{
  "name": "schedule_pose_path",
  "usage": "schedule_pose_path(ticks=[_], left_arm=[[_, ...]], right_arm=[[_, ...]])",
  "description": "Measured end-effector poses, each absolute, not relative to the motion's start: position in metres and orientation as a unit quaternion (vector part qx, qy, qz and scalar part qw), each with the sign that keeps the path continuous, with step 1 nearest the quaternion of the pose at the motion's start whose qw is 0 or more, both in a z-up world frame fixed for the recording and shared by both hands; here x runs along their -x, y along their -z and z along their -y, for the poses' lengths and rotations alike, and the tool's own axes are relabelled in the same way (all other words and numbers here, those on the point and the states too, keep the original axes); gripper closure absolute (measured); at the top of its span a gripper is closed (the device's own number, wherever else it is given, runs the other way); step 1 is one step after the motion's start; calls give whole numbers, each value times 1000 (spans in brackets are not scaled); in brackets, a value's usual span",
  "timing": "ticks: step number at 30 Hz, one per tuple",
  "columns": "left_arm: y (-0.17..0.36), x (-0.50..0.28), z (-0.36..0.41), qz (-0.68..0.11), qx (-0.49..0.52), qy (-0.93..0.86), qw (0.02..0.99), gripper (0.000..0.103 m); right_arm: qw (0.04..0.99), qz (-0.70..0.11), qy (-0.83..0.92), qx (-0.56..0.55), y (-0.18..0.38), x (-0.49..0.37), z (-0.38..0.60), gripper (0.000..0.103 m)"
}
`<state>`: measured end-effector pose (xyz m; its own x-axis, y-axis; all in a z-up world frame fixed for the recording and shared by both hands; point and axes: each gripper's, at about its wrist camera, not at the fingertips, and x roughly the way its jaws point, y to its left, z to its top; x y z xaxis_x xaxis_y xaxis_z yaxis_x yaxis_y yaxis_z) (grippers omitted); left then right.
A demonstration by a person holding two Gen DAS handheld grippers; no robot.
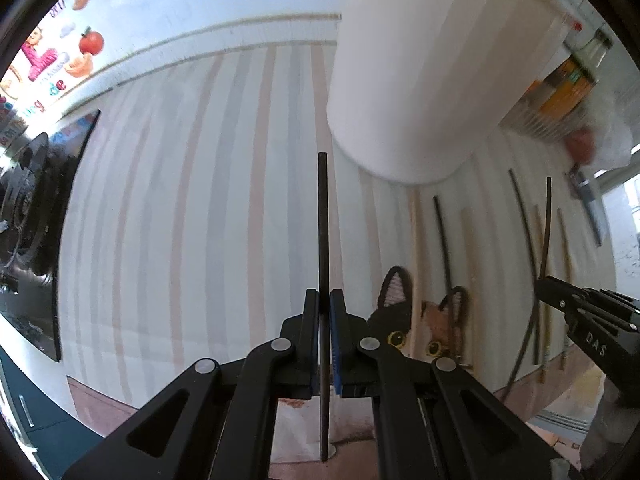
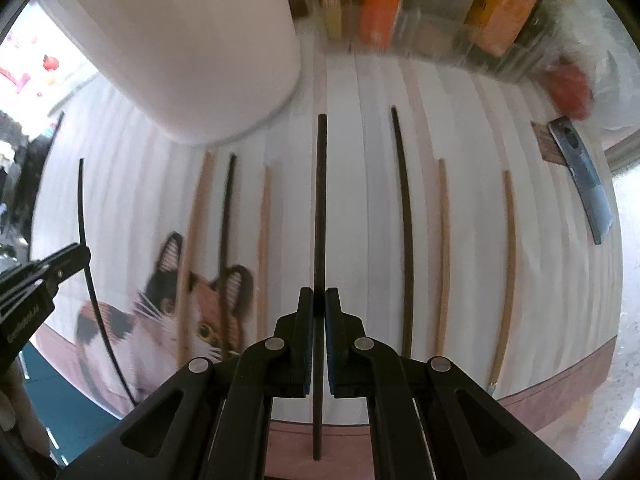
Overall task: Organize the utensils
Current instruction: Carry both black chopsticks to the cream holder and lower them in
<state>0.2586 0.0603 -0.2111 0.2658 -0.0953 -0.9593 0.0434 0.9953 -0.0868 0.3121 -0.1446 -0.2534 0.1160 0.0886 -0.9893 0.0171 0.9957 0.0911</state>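
My left gripper [image 1: 324, 300] is shut on a black chopstick [image 1: 322, 220], held off the striped cat placemat [image 1: 180, 200]. The right gripper [image 2: 319, 300] is likewise shut on another black chopstick [image 2: 321, 200], pointing down over the placemat [image 2: 360, 140]. Each view shows the other gripper at its edge: the right gripper [image 1: 542, 286] with its stick, and the left gripper [image 2: 80, 256] with its stick [image 2: 86, 220]. Several chopsticks lie in a row on the mat, black [image 2: 404, 220] [image 2: 227, 208] and wooden [image 2: 442, 240] [image 2: 508, 260] [image 2: 263, 240]. A tall white cylindrical holder [image 2: 192, 40] stands at the back of the mat.
Boxes and packets [image 2: 380, 0] stand in a clear bin behind the mat. A flat grey tool [image 2: 580, 180] lies at the mat's right edge near a red item [image 2: 568, 88]. A stove [image 1: 28, 220] is at the left.
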Motion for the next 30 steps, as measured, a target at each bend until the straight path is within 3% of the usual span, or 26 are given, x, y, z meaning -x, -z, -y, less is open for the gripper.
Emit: schedule_pose_path(ticks=[22, 30], left_arm=[[72, -273, -96, -437, 53, 39, 897, 101], [1, -292, -99, -387, 56, 38, 920, 101]], right_arm=[[885, -463, -32, -30, 84, -341, 128, 98], [898, -431, -63, -63, 26, -370, 129, 98]])
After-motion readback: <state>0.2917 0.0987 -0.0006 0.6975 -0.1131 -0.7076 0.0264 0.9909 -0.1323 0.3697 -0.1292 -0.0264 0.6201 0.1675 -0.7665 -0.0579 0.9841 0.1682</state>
